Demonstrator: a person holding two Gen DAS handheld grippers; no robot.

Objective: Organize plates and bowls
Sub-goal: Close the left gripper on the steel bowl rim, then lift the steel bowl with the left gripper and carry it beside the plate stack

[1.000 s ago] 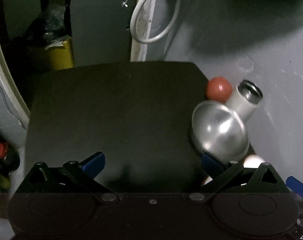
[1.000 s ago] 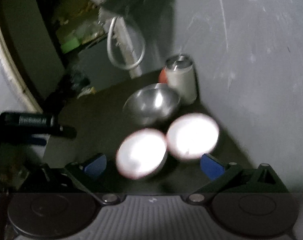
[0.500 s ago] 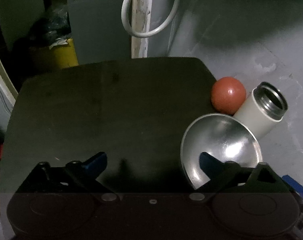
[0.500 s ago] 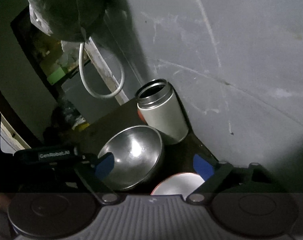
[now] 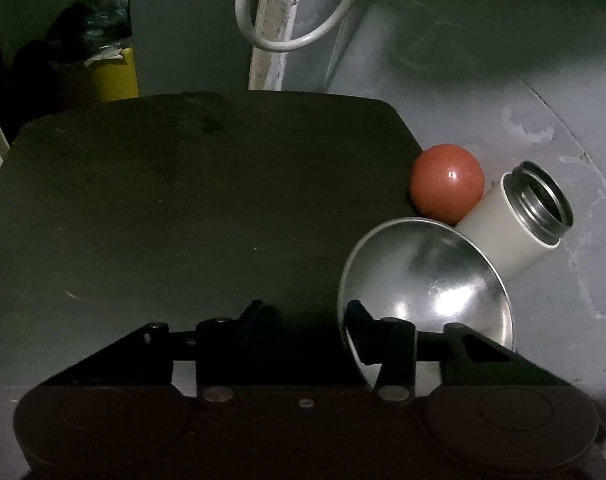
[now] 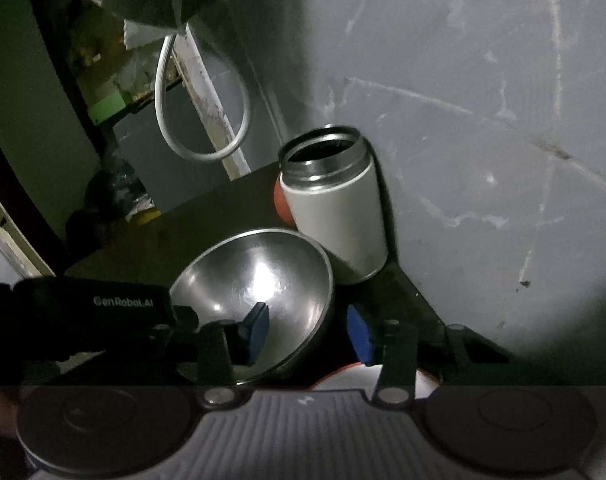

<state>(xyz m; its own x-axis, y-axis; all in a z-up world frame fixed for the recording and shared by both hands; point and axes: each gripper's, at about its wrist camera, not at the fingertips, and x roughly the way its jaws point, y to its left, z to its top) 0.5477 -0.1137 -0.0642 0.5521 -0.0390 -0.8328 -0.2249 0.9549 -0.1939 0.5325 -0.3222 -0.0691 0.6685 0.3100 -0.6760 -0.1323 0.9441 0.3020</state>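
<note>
A steel bowl (image 5: 423,292) stands at the right edge of the dark table (image 5: 183,200). My left gripper (image 5: 305,314) straddles the bowl's left rim, its right finger inside and its left finger outside. Its jaws are closing, and a gap still shows beside the rim. In the right wrist view the same steel bowl (image 6: 263,276) has my right gripper (image 6: 308,332) across its right rim, with the left pad inside and the right pad outside. These jaws are closing too and do not press. A white dish with an orange rim (image 6: 343,376) peeks out under the right gripper.
An open white flask (image 5: 519,224) and a red ball (image 5: 447,182) crowd the bowl's far side against the grey wall (image 6: 483,140). The left gripper's black casing (image 6: 95,304) lies left of the bowl. A white hose loop (image 5: 303,40) and a yellow bin (image 5: 115,72) are beyond the table.
Both grippers came down onto the steel bowl and their jaws narrowed across opposite rims. The two white dishes slid almost out of the right wrist view.
</note>
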